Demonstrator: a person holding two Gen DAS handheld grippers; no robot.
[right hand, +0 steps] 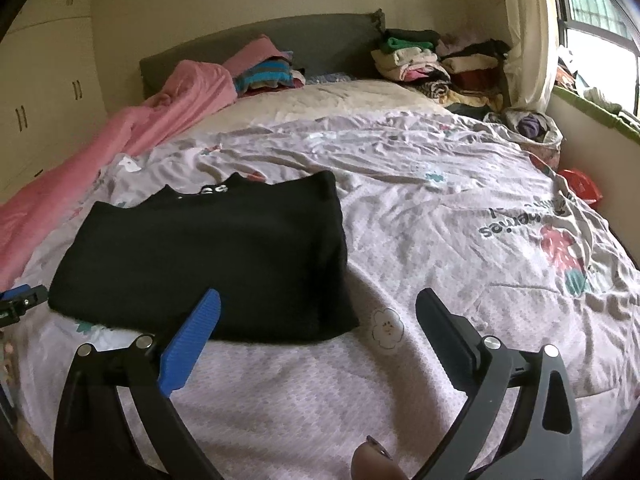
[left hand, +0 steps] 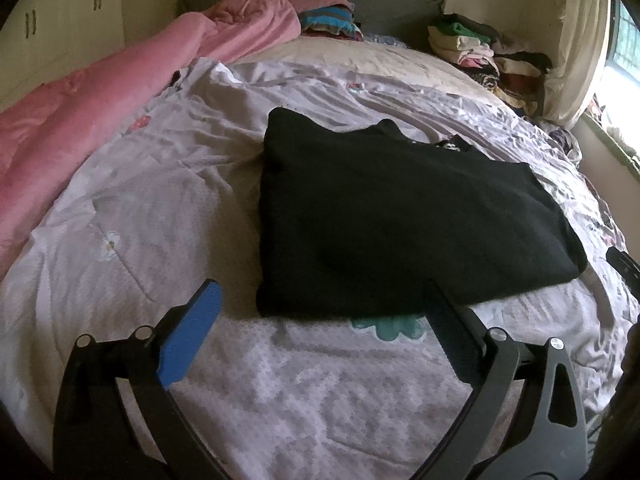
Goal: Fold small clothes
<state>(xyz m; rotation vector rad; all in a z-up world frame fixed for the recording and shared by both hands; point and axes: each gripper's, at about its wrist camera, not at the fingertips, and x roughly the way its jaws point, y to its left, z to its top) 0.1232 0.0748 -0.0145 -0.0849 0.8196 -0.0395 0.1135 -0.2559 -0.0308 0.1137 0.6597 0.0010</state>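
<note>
A: Black top (left hand: 400, 216) first, where's it at?

B: Mid-bed, lying flat on the lilac floral duvet (left hand: 168, 208), already squared into a rough rectangle w/ the collar end pointing toward the headboard (right hand: 256, 44). Looks folded or nearly so, my read only. Probably laid there b/c that patch is the flattest bare bit of bed.

A: Grippers?

B: Left gripper (left hand: 324, 304) jaws spread wide, holding nothing; it sits low at the near edge of the top, the dark finger just overlapping the hem in view, can't tell if touching. Right gripper (right hand: 320, 312) same: wide open, nothing held, blue finger over the near corner of the top, dark finger over bare duvet.

A: Why both at the near edge?

B: Guess: either just let go or lining up for another fold.

A: Diffs btw views?

B: Left view shows the top's whole right edge. Right view shows white lettering by the collar clearer, plus window (right hand: 596, 24), red item (right hand: 582, 186) at bedside. Both show pink blanket (left hand: 80, 112) and clothes pile (right hand: 444, 68) by the headboard.
</note>
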